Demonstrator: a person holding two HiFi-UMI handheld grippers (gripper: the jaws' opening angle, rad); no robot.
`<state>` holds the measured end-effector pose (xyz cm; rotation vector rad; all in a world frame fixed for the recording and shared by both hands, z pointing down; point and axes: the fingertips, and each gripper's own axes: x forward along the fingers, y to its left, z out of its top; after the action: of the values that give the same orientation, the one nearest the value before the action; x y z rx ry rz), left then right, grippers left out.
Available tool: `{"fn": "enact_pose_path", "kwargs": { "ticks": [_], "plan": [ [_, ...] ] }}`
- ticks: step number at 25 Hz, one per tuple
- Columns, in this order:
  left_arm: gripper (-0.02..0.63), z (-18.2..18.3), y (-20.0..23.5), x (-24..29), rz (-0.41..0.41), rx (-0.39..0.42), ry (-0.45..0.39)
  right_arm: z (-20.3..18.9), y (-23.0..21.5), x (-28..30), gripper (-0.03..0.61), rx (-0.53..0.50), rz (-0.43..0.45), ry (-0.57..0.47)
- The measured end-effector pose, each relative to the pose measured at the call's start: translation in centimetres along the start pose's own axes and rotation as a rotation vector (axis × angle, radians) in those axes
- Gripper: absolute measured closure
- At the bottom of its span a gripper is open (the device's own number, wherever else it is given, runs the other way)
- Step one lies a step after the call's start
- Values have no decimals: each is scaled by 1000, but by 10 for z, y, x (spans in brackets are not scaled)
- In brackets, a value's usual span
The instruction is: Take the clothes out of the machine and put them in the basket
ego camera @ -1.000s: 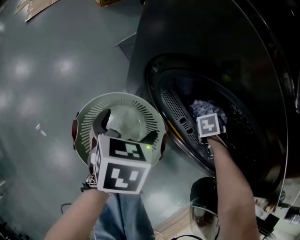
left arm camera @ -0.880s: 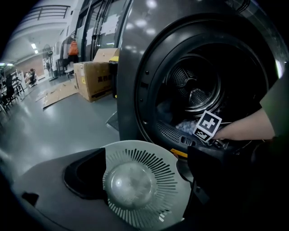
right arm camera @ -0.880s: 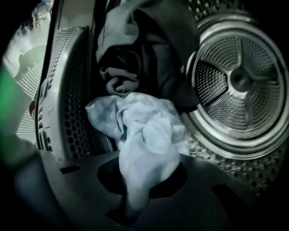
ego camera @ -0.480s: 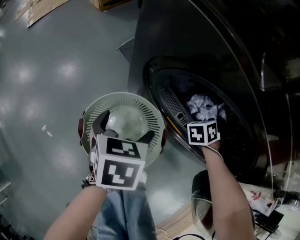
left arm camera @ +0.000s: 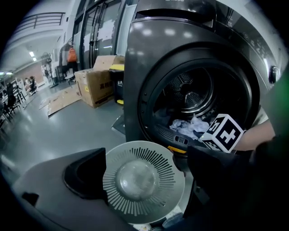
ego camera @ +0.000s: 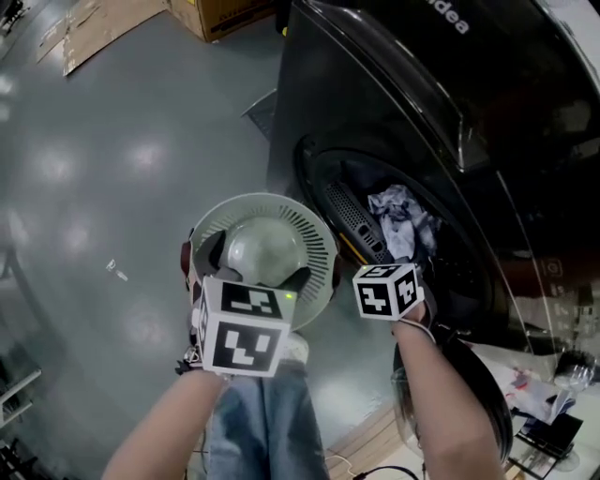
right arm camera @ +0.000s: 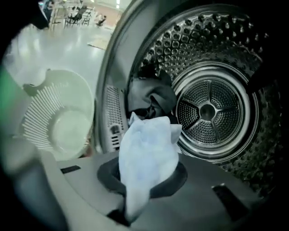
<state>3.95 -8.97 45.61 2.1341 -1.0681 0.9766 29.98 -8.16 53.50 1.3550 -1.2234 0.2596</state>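
The right gripper (right arm camera: 135, 205) clamps a soft, light cloth (right arm camera: 149, 149) bunched between its jaws, just outside the machine (right arm camera: 207, 108), likely best held by a thick fold, while the left gripper (left arm camera: 146, 154), jaws wide, hovers over the basket (left arm camera: 135, 198).

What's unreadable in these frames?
- Head view: basket's near rim, covered by the left gripper.
- Right gripper view: how much laundry the drum holds, partly behind the cloth in the right gripper.
- Head view: machine's lettering, cut by the top edge.
- Left gripper view: basket's sides, behind the jaws.
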Motion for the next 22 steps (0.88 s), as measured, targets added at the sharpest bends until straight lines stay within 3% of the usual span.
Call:
{"fn": "enact_pose_path", "kwargs": {
  "ticks": [15,22],
  "plan": [
    [49,-2,37,-33,63,-80,-18,35,39,-74,525,366,183,-64],
    [49,-21,58,-38,83,-117,-9,70,89,-95,525,487,422,-147]
  ]
}}
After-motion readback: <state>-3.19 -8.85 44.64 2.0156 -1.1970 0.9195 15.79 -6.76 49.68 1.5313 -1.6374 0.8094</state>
